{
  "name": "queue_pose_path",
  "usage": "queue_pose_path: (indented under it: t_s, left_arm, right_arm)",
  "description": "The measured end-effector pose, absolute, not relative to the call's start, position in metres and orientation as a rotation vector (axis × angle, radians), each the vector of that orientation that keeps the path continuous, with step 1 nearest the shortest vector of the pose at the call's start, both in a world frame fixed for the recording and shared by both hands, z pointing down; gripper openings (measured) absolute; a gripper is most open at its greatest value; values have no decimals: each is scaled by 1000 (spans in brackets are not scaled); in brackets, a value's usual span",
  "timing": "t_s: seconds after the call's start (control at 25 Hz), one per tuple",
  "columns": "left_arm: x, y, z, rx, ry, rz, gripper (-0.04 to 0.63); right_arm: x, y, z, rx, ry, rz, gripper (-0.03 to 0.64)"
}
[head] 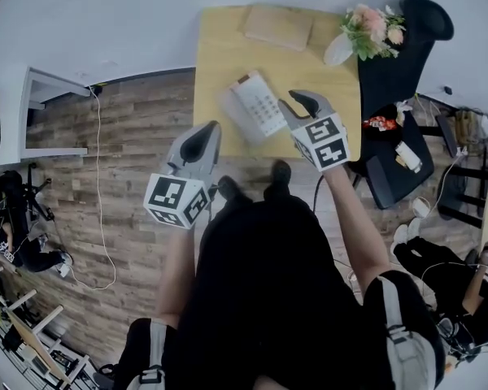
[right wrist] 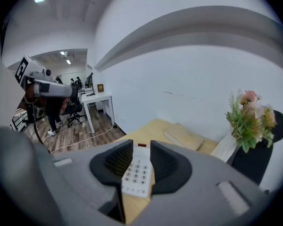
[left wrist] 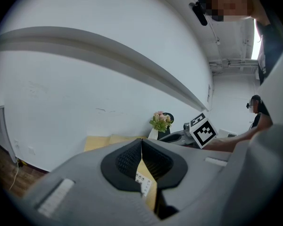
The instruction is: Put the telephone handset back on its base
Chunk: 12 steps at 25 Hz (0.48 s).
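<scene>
A white telephone (head: 259, 104) with a grey keypad lies on the wooden table (head: 220, 55), blurred in the head view; I cannot make out the handset apart from the base. My right gripper (head: 305, 101) hovers just right of the phone, above the table's near edge. Its jaws stand apart with nothing between them, and the right gripper view shows the telephone (right wrist: 137, 173) on the table beyond the right gripper (right wrist: 141, 147). My left gripper (head: 205, 136) hangs left of the table over the floor. The left gripper (left wrist: 141, 145) has its tips together and is empty; a sliver of the telephone (left wrist: 144, 183) shows below them.
A vase of pink flowers (head: 366, 31) stands at the table's far right corner, with a black chair (head: 398, 71) beside it. A flat tan pad (head: 278, 24) lies at the table's back. A white desk (head: 49, 112) and a floor cable (head: 102, 210) are at left.
</scene>
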<state>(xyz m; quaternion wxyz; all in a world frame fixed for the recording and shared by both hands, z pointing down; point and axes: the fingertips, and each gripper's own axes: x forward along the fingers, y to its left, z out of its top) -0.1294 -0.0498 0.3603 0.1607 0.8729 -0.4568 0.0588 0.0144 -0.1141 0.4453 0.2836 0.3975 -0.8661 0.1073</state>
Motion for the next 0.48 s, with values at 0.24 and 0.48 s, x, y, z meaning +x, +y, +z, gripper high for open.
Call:
queue_pose_path:
  t_s: [0.24,0.48]
  left_arm:
    - [-109,-51,354,2494,-1326,178,12]
    - [-93,-53,347,2489,-1356,175,12]
  right_arm:
    - [22,-116,414,1037,-2491,297,93]
    - [38,-115,388,1033,-2636,373,40]
